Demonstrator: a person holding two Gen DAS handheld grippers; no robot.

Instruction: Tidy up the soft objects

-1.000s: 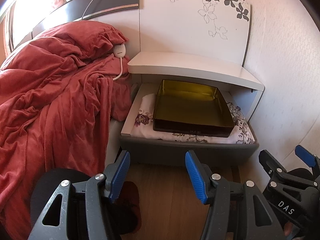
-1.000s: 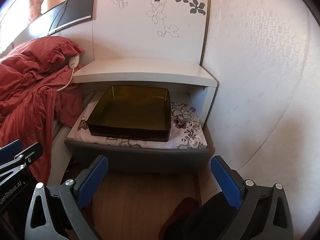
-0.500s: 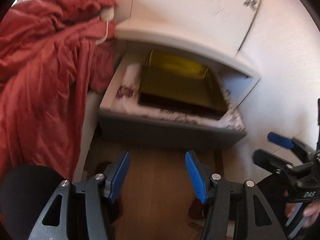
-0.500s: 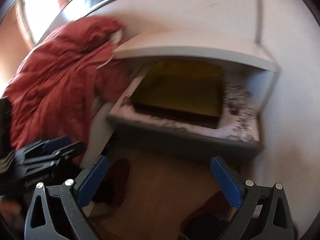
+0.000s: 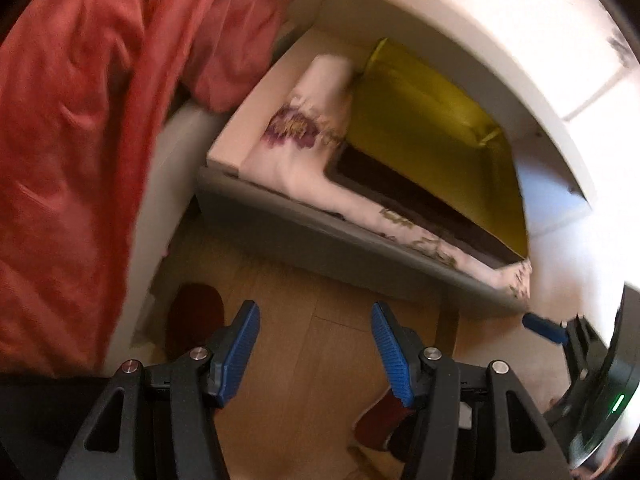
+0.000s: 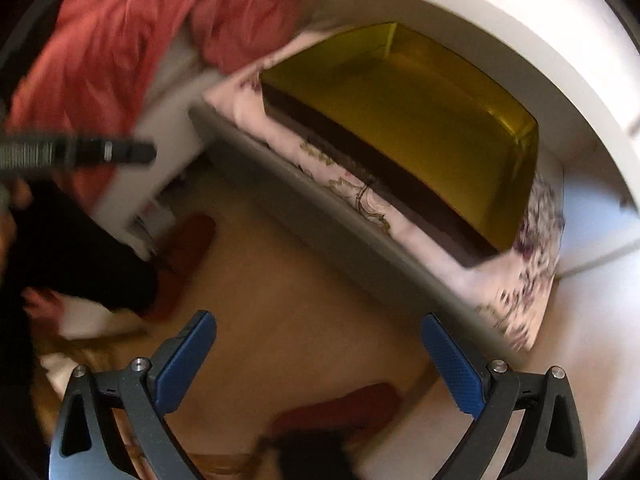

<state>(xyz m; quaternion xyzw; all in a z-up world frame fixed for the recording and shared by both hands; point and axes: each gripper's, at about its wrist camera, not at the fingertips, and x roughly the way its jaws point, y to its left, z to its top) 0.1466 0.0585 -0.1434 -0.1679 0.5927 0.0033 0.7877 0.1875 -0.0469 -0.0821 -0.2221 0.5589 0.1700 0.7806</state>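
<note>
Both my views are smeared by motion, so the purple flower print on the white folded cloth (image 5: 304, 136) under the olive-yellow rectangular tray (image 6: 408, 120) reads only as blotches. At ten o'clock the rumpled red bed blanket (image 5: 72, 140) runs off the edge. My other grey-and-blue gripper (image 6: 76, 154) at nine o'clock is a streak, and the dark red slipper (image 6: 340, 408) at six o'clock is half covered.

Bare floor (image 5: 320, 344) lies open before the drawer (image 5: 320, 236); blanket (image 5: 76, 152) crowds one side.
</note>
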